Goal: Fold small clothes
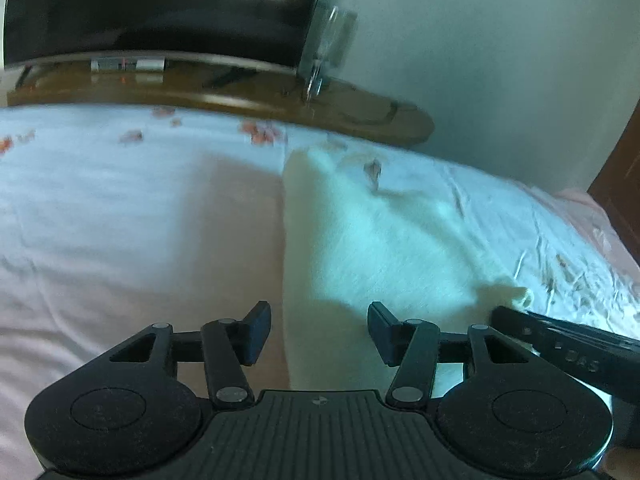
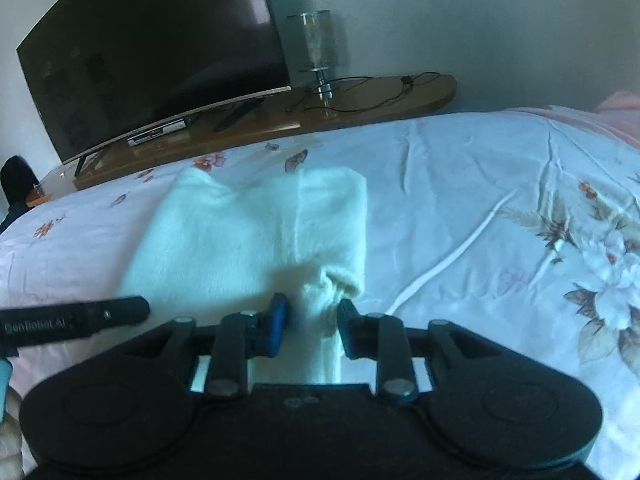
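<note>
Looking down at the bed (image 2: pixel 460 208), I see the cream knitted garment (image 2: pixel 248 232) lying near its far edge, partly folded, one side turned over. My right gripper (image 2: pixel 312 320) stands half open around a cuff (image 2: pixel 340 280), not pressing it. My left gripper (image 1: pixel 318 332) is open, empty. More folds remain.

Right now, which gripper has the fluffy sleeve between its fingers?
The right gripper: the cream garment's rolled cuff sits between its fingers. The left gripper hangs open over the garment's flat part, near its edge.
</note>
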The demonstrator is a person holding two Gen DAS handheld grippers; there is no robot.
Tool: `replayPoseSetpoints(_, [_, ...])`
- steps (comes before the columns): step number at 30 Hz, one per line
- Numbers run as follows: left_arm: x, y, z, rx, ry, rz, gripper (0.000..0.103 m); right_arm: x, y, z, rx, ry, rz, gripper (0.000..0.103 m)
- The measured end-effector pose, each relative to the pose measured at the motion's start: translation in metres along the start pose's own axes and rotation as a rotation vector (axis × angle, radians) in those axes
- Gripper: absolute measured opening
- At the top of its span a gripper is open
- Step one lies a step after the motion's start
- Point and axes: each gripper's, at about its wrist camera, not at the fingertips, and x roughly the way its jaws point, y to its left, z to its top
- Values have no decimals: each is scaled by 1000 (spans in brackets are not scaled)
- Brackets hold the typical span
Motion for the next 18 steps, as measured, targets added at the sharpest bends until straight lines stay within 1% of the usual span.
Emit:
replayPoseSetpoints(1, [-5, -1, 5, 8, -17, -1, 54, -7, 0, 1, -8, -23, -11, 32])
replayPoseSetpoints(2, [-8, -1, 9, 9, -27, 0, 54, -18, 1, 3, -16, -56, -20, 32])
replayPoseSetpoints(3, [-9, 0, 14, 2, -33, 4, 54, -28, 3, 6, -15, -78, 5, 32])
replayPoseSetpoints(5, [-6, -1, 22, -3, -41, 0, 54, -37, 8, 10, -33, -95, 60, 32])
replayPoseSetpoints(7, [4, -6, 28, 10, -33, 10, 54, -35, 20, 10, -82, -85, 81, 30])
replayPoseSetpoints(9, [23, -8, 35, 1, 6, -3, 54, -20, 26, 11, -94, -54, 83, 30])
replayPoseSetpoints(11, [45, -6, 41, -32, 50, 8, 54, 2, 22, 16, -66, -28, 68, 30])
replayPoseSetpoints(13, [61, -1, 45, -75, 63, 31, 54, 16, 18, 24, -53, -17, 63, 30])
replayPoseSetpoints(15, [77, 4, 52, -117, 76, 31, 54, 30, 15, 29, -68, -31, 35, 29])
replayPoseSetpoints(16, [85, 4, 55, -119, 82, 36, 54, 39, 12, 32, -71, -20, 12, 28])
replayPoseSetpoints(18, [101, 5, 61, -139, 95, 53, 54, 55, 3, 34, -50, 13, 7, 28])
